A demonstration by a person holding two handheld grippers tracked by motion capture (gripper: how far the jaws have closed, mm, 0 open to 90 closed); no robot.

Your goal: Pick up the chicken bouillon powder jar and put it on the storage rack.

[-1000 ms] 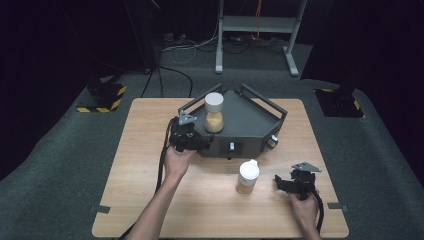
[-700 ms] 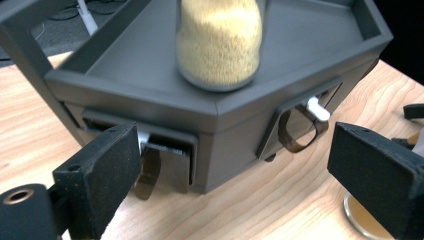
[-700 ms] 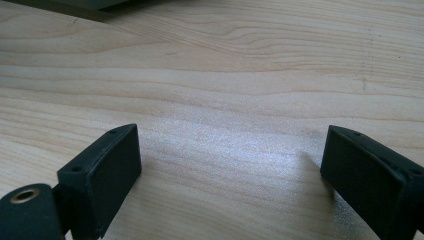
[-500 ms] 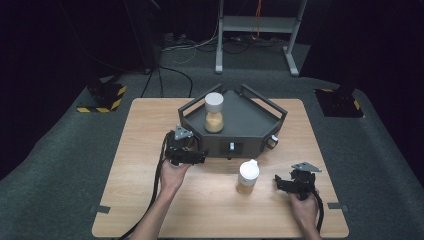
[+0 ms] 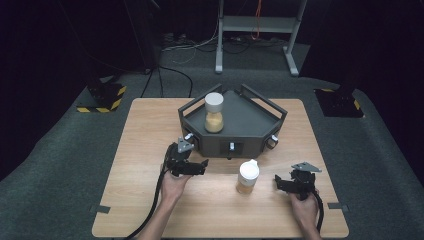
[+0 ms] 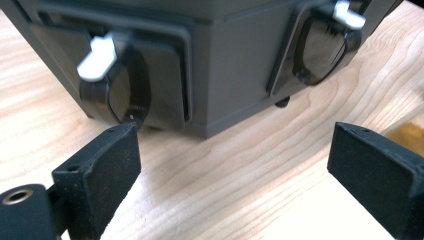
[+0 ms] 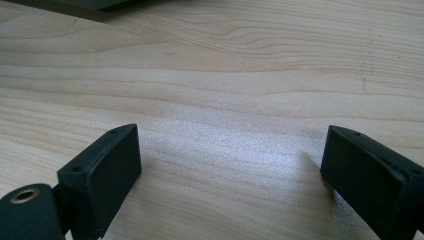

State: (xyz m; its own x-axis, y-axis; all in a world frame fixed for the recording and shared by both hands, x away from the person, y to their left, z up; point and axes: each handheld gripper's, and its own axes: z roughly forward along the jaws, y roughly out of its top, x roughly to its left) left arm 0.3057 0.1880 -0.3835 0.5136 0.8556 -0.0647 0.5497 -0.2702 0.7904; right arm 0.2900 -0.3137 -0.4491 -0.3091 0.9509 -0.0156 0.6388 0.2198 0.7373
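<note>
1. One jar [image 5: 213,113] standing upright on grey tray [image 5: 260,122]; second jar [image 5: 248,176] on bare table [image 5: 145,130] just in front of tray, apparently yet to be placed
2. Left gripper [image 5: 192,167] jaws wide apart, gripping nothing; low beside tray's front wall [image 6: 225,65], near jar
3. Right gripper [image 5: 285,183] gaping, empty; parked right of jar
4. Open tabletop either side of jar; tray rim close behind; table's near edge close to hands

Overhead view faces forward; both tool views skim the table [image 5: 150,130]

lab | dark curtains, hazard-striped stand bases [image 5: 102,97], floor cables [image 5: 185,47]
</note>
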